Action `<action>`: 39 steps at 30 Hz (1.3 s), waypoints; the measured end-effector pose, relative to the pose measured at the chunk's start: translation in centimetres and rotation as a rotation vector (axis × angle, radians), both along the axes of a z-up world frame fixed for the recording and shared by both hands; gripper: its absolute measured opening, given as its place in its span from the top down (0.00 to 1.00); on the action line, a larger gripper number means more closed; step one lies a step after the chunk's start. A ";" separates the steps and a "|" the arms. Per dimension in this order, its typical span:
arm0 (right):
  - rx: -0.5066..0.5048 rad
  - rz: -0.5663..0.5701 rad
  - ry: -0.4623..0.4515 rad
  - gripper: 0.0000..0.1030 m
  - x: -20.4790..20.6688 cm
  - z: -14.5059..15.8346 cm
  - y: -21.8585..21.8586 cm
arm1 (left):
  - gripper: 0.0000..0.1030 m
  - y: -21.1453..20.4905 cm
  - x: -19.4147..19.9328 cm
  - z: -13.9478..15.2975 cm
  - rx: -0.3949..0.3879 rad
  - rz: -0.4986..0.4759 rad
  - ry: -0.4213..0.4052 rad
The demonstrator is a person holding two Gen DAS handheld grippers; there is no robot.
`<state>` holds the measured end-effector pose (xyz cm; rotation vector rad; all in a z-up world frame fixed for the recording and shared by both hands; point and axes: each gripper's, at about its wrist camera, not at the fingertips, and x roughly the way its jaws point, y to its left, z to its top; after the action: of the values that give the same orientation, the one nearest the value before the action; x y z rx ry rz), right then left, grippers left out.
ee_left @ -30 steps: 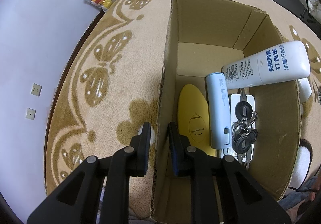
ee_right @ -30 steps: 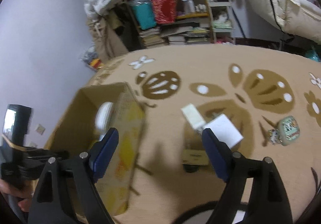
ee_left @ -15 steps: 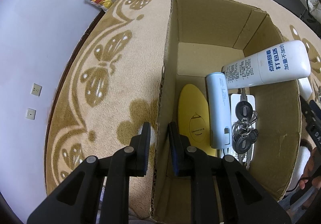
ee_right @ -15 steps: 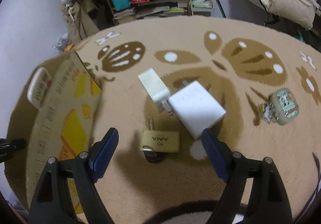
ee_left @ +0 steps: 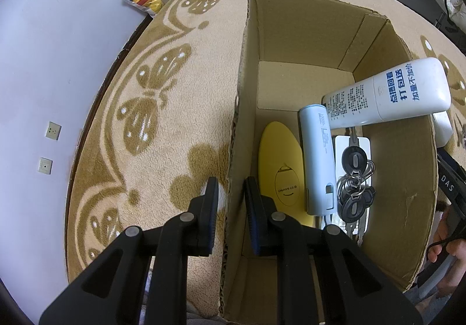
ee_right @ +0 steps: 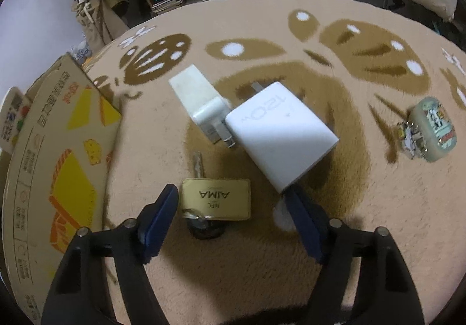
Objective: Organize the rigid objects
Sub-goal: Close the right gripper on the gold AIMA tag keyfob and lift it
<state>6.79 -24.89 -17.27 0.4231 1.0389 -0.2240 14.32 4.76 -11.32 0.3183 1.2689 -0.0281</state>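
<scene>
Your right hand-held gripper has dropped closer to the rug since the earlier frame, and the gold tag now sits larger between its spread, empty fingers. That gold tag lies low in the frame's centre, just ahead of the fingertips and nearer the left one, with its long axis running across the frame. A key pokes out from its far edge. Beyond it, the large white charger crowds the right fingertip, touching the small white plug further up. Well off at the right edge lies the patterned case. The cardboard box stands along the left edge.

Your left hand-held gripper is clenched on the box's near wall, steadying it. Inside lie the yellow oval, power bank, key bunch and, propped on the rim, the white bottle.
</scene>
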 end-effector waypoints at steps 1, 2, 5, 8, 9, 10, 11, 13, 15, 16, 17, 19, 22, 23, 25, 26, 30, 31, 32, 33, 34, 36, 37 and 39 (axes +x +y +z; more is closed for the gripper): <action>0.004 -0.001 -0.003 0.21 0.0 0.0 0.0 | 0.82 0.0 0.0 0.0 0.000 0.000 0.000; 0.007 0.001 -0.004 0.21 0.0 -0.1 -0.1 | 0.82 0.0 0.0 0.0 0.000 0.000 0.000; -0.002 0.011 -0.001 0.21 -0.1 -0.3 0.1 | 0.82 0.0 0.0 0.0 0.000 0.000 -0.001; -0.108 0.054 0.032 0.21 0.5 -0.6 1.6 | 0.82 0.0 -0.1 0.0 0.001 -0.001 -0.001; -0.138 0.060 0.034 0.21 0.5 -0.6 2.0 | 0.82 0.0 -0.1 0.0 0.001 -0.001 -0.001; -0.152 0.059 0.033 0.22 0.5 -0.6 2.1 | 0.82 0.0 -0.1 0.0 0.000 -0.001 -0.001; -0.156 0.057 0.031 0.23 0.5 -0.6 2.1 | 0.82 0.0 -0.1 0.0 -0.001 0.000 0.000; -0.172 0.060 0.027 0.29 0.4 -0.4 2.1 | 0.82 0.0 -0.1 0.0 -0.003 0.001 0.001; -0.193 0.072 0.021 0.39 0.2 -0.2 2.4 | 0.82 0.1 -0.1 -0.1 -0.004 0.001 0.002; -0.202 0.076 0.019 0.42 0.2 -0.1 2.5 | 0.82 0.1 -0.1 -0.1 -0.005 0.002 0.003; -0.208 0.080 0.013 0.50 0.2 0.0 2.7 | 0.82 0.1 -0.1 -0.1 -0.006 0.002 0.003; -0.218 0.080 0.012 0.50 0.1 0.2 2.8 | 0.82 0.1 -0.1 -0.1 -0.003 0.000 0.002; -0.196 0.076 0.006 0.50 -0.2 0.5 2.7 | 0.82 0.1 -0.1 -0.1 -0.004 0.000 0.003; -0.176 0.073 0.000 0.50 -0.4 0.6 2.6 | 0.82 0.1 -0.1 -0.1 -0.005 0.001 0.003; -0.119 0.065 -0.020 0.50 -0.5 1.0 2.4 | 0.82 0.1 -0.1 -0.1 -0.005 0.001 0.003; -0.092 0.065 -0.030 0.50 -0.6 1.2 2.4 | 0.82 0.0 -0.1 -0.1 -0.004 0.000 0.002; -0.014 0.072 -0.076 0.50 -0.7 2.2 2.5 | 0.82 0.1 -0.1 -0.2 0.000 -0.002 0.001; 0.002 0.072 -0.086 0.50 -0.8 2.5 2.6 | 0.82 0.1 -0.1 -0.2 0.001 -0.002 0.001; 0.018 0.072 -0.099 0.50 -0.9 2.8 2.6 | 0.82 0.1 -0.1 -0.2 0.001 -0.003 0.001; 0.036 0.073 -0.115 0.50 -1.0 3.2 2.6 | 0.82 0.1 -0.1 -0.3 0.000 -0.002 0.001; 0.047 0.076 -0.126 0.50 -1.0 3.5 2.6 | 0.82 0.1 -0.2 -0.3 0.000 -0.002 0.001; 0.066 0.081 -0.146 0.50 -1.1 4.1 2.6 | 0.82 0.1 -0.2 -0.3 0.001 -0.002 0.000; 0.073 0.082 -0.155 0.50 -1.1 4.4 2.6 | 0.82 0.1 -0.2 -0.3 0.001 -0.003 0.000; 0.083 0.090 -0.170 0.50 -1.2 4.8 2.7 | 0.82 0.1 -0.2 -0.3 0.001 -0.003 0.000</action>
<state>5.58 -22.22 -12.42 0.4610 0.8996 -0.0636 14.16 4.85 -11.57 0.3210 1.2690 -0.0297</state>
